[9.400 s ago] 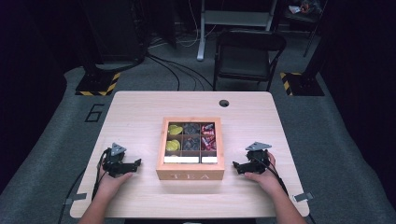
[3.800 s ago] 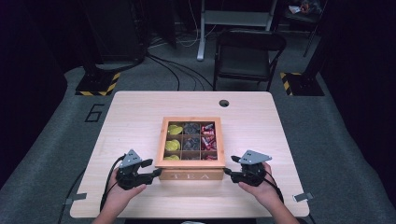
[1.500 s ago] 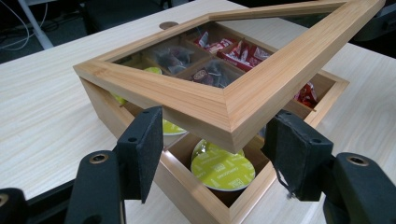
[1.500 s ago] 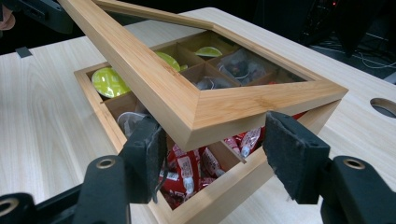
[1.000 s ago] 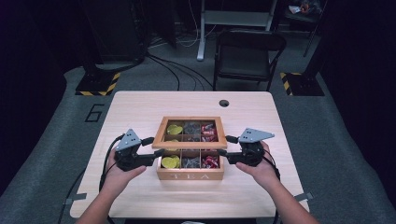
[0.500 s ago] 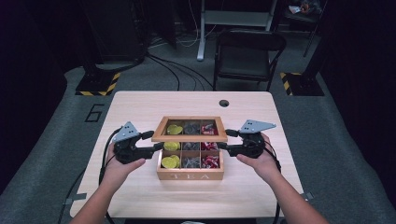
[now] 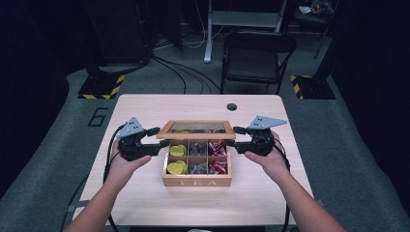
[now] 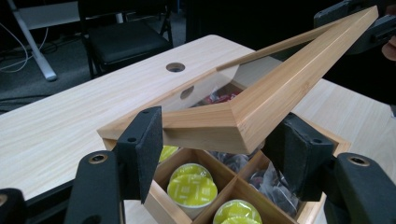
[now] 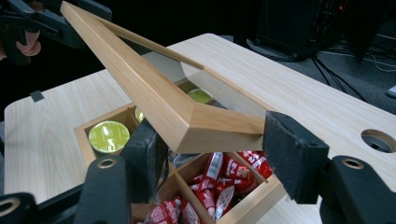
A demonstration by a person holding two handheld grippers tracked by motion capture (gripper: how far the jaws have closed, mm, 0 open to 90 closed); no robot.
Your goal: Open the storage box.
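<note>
A wooden box marked TEA (image 7: 196, 182) sits mid-table with its glass-paned lid (image 7: 196, 127) swung partly up on the far edge. My left gripper (image 7: 162, 140) is shut on the lid's front left corner (image 8: 205, 126); both pads (image 8: 140, 144) press the frame. My right gripper (image 7: 232, 136) is shut on the front right corner (image 9: 205, 126), and its jaws have just been closing a little on that corner. Inside lie yellow capsules (image 8: 192, 189), dark packets (image 7: 197, 157) and red sachets (image 9: 219, 177).
The light wooden table (image 7: 145, 111) has a round cable hole (image 7: 232, 107) near its far edge. A black folding chair (image 7: 256, 53) stands behind it. Cables and hazard-striped stand bases (image 7: 99, 87) lie on the grey floor.
Over the last second both hands rose and moved away from me with the lid's front corners, so the lid tilted further open. Earlier the grippers lay apart from the closed box.
</note>
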